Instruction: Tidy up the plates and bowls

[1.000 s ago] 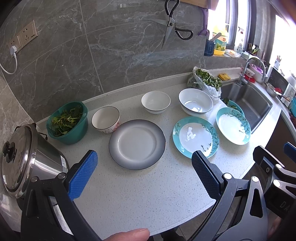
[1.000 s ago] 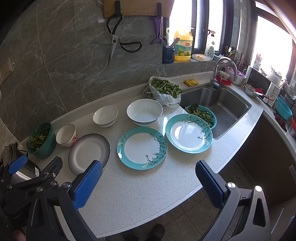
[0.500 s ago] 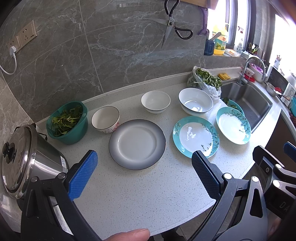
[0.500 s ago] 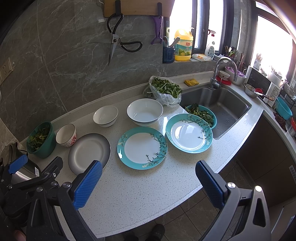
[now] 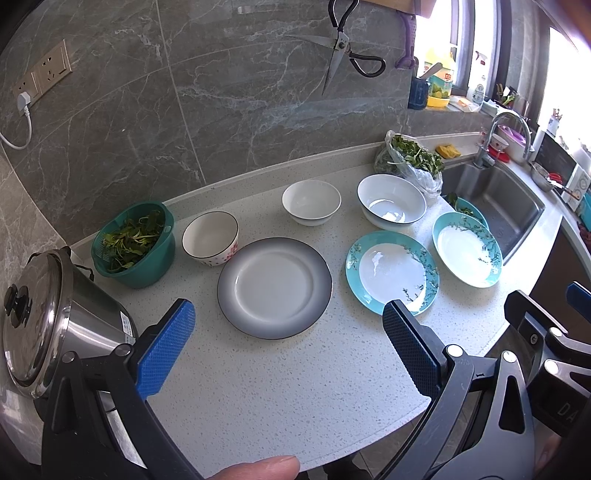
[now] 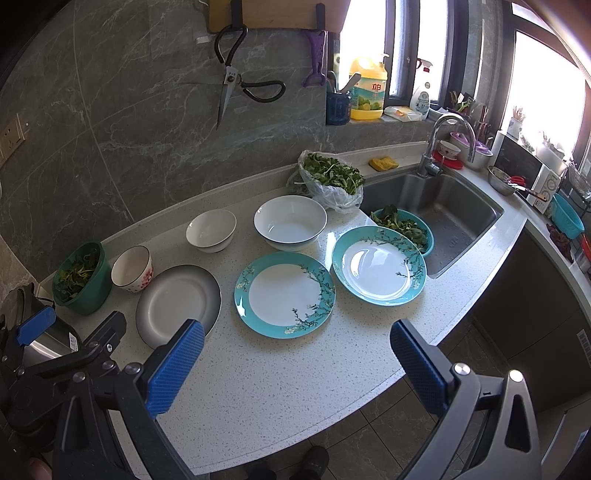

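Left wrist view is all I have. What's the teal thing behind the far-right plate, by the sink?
Observer: A teal basket of greens. The right wrist view shows it at the edge of the sink, just behind the right teal plate.
Operator: Right tool state? I only see its back.
Observer: The right tool is open, with nothing between its fingers, over the counter's near edge.
Operator: What do the scissors hang from?
Observer: The scissors hang on a black hook at the bottom of a wooden board on the wall.
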Available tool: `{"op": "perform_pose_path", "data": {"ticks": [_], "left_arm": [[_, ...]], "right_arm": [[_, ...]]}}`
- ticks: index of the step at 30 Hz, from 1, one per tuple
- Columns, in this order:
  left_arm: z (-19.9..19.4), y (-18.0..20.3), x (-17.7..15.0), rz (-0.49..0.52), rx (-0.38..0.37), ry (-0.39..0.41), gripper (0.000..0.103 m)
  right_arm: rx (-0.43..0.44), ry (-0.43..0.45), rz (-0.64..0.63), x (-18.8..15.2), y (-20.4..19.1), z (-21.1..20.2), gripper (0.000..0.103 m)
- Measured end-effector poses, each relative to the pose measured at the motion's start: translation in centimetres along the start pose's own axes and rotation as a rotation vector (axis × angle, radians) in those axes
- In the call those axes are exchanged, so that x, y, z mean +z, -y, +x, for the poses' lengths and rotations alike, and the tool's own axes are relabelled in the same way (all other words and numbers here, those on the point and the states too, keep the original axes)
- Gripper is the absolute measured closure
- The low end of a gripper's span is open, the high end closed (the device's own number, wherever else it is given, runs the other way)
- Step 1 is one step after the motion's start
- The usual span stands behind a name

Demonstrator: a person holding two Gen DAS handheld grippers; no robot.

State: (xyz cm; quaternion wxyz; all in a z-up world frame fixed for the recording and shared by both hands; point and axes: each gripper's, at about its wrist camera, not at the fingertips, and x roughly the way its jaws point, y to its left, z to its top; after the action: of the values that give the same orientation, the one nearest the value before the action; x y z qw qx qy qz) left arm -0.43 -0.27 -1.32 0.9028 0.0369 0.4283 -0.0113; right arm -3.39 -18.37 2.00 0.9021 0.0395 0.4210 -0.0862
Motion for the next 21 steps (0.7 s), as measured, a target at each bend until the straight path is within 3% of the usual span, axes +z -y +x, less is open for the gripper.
{"op": "perform_pose_path", "data": {"ticks": [21], "left_arm": [[0.8, -0.17, -0.16, -0.005, 0.01, -0.01, 0.0]], "right_arm": [[0.008, -0.008, -0.006, -0.15, -0.14, 0.2, 0.0]]}}
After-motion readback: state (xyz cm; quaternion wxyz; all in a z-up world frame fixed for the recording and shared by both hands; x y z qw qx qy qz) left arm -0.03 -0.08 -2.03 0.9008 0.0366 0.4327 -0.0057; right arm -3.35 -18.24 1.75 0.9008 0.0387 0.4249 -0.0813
